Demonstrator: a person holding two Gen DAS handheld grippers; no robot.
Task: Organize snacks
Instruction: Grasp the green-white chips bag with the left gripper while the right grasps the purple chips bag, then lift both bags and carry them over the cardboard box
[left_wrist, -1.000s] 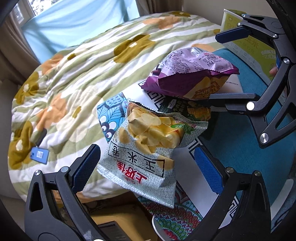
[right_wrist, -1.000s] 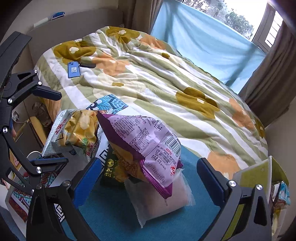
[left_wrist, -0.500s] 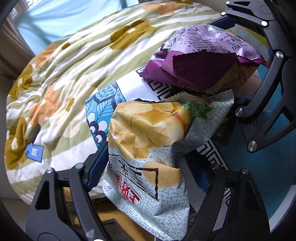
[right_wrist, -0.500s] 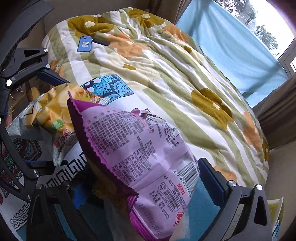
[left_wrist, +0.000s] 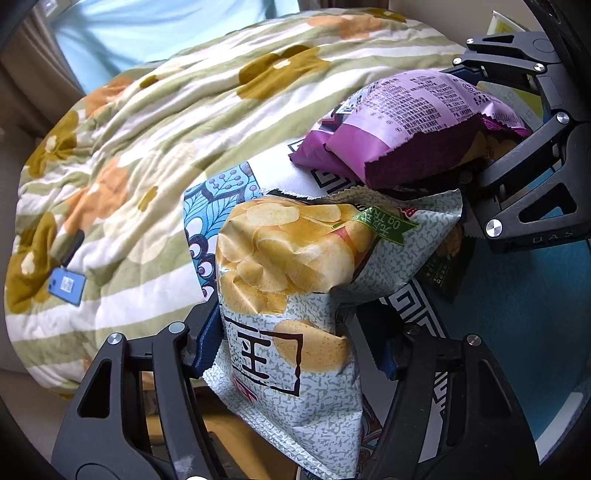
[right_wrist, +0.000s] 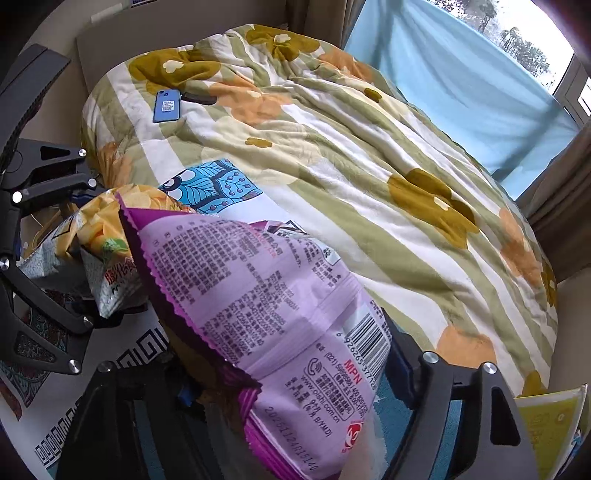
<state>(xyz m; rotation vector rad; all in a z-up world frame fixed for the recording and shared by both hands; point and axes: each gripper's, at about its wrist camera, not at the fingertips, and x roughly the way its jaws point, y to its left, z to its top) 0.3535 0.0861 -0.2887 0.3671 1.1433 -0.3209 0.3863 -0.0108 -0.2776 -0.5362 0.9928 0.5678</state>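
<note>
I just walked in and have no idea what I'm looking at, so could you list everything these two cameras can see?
Chip bag: one, grey-green with yellow chips printed, clamped in the left hand-held gripper.
Purple snack bag: one, purple, clamped in the right hand-held gripper.
Dark green packet: one, lying under the two bags.
Patterned cloth: one, blue, white and black, under the snacks.
Quilt: one, green-and-white stripes with flowers, on the bed.
Phone: one, blue, on the quilt.
Yellow-green box: one, at the right edge.
Left hand-held gripper: one, black, blue pads.
Right hand-held gripper: one, black, blue pads.

Three snack bags: one grey-green chip bag (left_wrist: 295, 295), one purple bag (left_wrist: 413, 129), one dark packet (left_wrist: 443, 269).
</note>
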